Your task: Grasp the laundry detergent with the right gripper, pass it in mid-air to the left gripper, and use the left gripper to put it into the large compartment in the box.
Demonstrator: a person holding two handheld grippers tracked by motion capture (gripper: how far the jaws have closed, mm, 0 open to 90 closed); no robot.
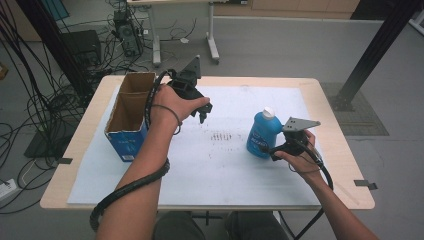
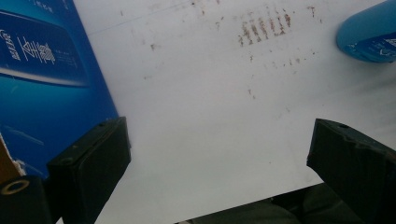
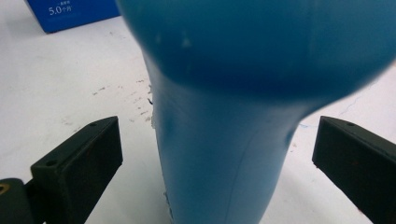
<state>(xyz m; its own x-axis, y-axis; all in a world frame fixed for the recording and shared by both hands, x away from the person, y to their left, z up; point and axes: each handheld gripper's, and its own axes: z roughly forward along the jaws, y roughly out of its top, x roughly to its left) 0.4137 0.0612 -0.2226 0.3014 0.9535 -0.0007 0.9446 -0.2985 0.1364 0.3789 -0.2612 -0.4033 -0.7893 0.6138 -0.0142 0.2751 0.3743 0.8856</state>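
Blue bottle [image 1: 262,135], right of frame: right claw [image 3: 217,154] spread around it, ungrasped. Left claw [image 2: 219,163] released beside box [image 1: 131,112]. Packing pending.

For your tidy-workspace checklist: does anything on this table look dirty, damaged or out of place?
Yes. The white mat carries a patch of brownish marks between the box and the bottle, some in short parallel rows, like scuffs or stains. The box stands open-topped and the bottle upright with its cap on; nothing looks spilled.
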